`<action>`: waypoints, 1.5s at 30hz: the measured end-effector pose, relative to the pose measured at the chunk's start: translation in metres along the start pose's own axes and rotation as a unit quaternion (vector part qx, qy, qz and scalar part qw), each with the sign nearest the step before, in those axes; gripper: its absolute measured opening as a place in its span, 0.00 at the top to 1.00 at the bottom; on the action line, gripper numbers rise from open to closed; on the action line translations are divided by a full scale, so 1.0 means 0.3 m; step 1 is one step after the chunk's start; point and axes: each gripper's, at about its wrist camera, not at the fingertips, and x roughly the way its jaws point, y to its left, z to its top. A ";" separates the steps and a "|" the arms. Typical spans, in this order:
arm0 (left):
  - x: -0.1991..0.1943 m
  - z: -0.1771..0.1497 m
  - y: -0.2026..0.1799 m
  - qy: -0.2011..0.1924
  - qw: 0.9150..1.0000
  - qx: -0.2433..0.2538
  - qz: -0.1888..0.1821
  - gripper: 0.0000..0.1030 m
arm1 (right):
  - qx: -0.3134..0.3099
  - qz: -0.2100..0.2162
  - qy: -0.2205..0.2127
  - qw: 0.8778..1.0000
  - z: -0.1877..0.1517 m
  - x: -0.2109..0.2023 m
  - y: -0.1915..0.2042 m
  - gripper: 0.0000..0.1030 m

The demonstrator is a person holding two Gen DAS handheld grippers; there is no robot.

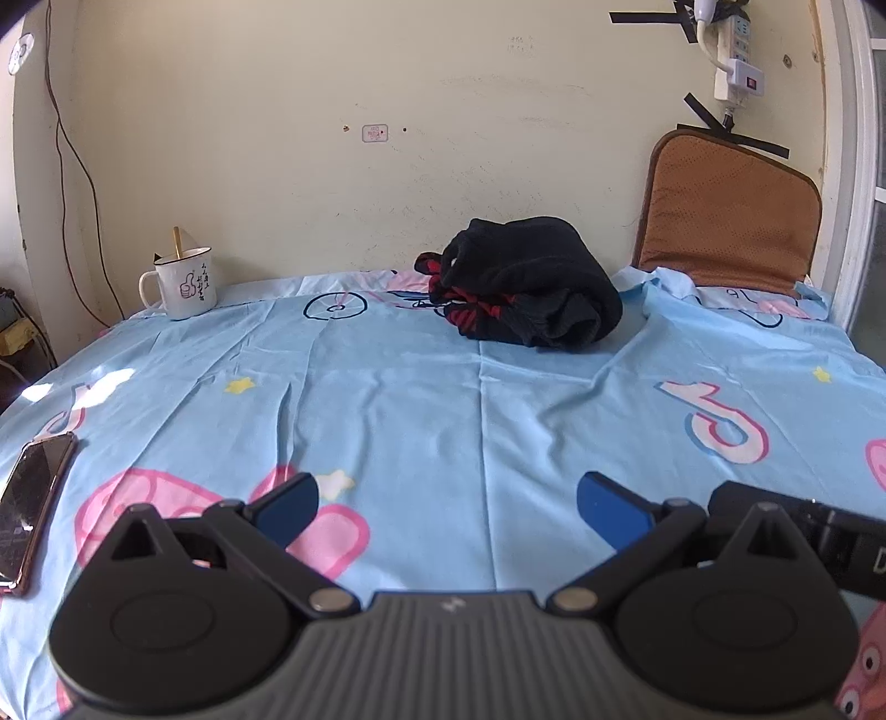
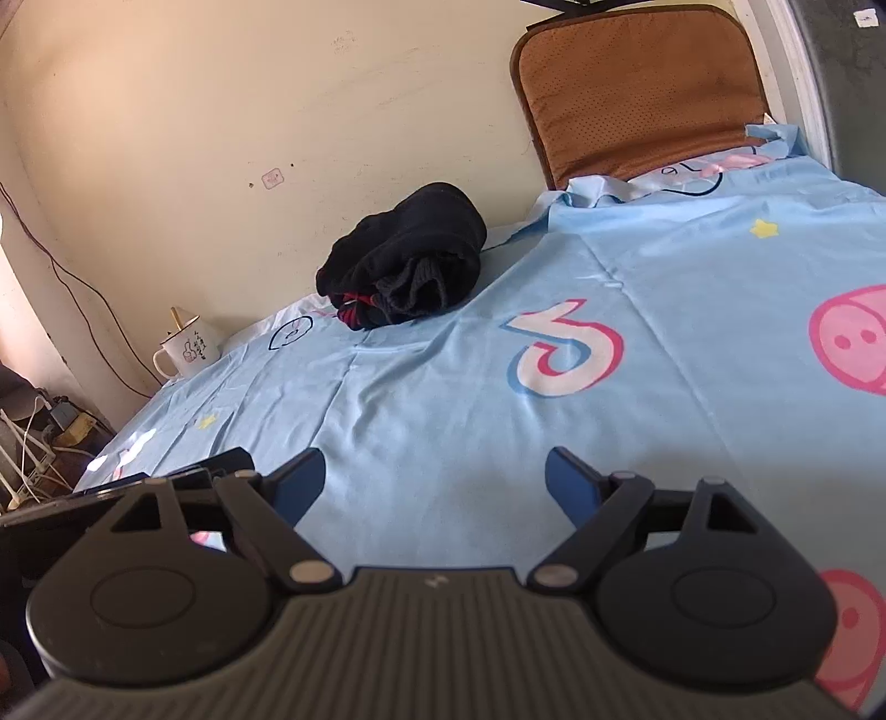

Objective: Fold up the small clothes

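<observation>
A lived-in home bedroom. A bed (image 1: pixel 421 399) fills the view, spread with a light-blue cartoon-pig sheet (image 2: pixel 664 310). Bundled black clothes (image 1: pixel 526 282) lie near its far edge against a scuffed cream wall (image 1: pixel 332 138). A white mug (image 1: pixel 180 285) stands at the far left corner and a phone (image 1: pixel 30 498) lies at the left edge. A brown cushion (image 1: pixel 731 221) leans at the far right corner below a taped-up power strip (image 1: pixel 736 50); cables (image 2: pixel 33 443) trail beside the bed.
</observation>
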 end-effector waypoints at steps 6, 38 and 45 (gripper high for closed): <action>0.041 -0.016 -0.020 0.005 1.000 0.011 0.006 0.00 | -0.001 -0.014 0.002 1.000 -0.005 0.031 -0.022 0.13; 0.228 -0.012 -0.015 0.037 0.998 -0.007 0.043 0.00 | -0.033 -0.031 -0.017 0.999 0.052 0.145 -0.069 0.09; 0.221 -0.014 -0.023 0.030 0.998 0.000 0.052 0.00 | -0.028 -0.026 -0.020 0.999 0.050 0.138 -0.072 0.09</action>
